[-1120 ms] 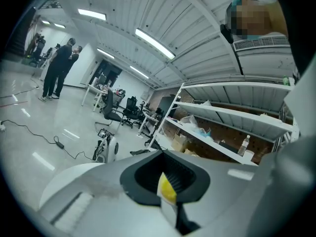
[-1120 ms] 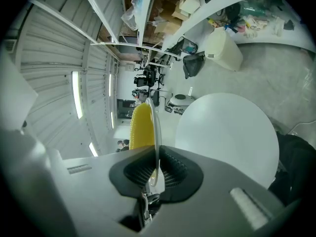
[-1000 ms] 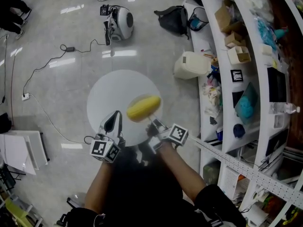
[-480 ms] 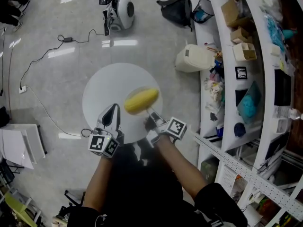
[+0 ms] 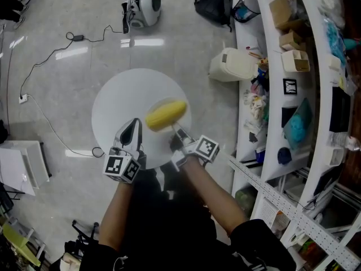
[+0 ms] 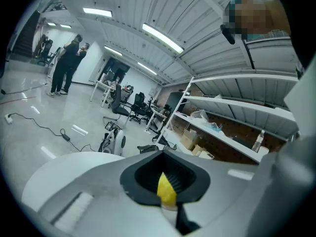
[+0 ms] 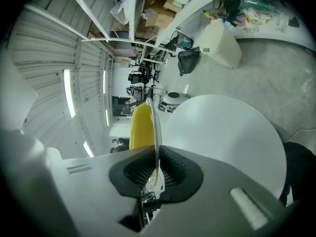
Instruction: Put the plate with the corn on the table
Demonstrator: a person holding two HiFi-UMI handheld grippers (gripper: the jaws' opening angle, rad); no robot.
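Over the right part of the round white table [image 5: 113,106], the clear plate [image 7: 157,132] with the corn [image 5: 166,114] is pinched by its rim in the right gripper [image 5: 177,134]. Left gripper [image 5: 135,127] sits beside it, jaws pressed together. The table has grown in view and the grip is unchanged, so set-down is likely next.
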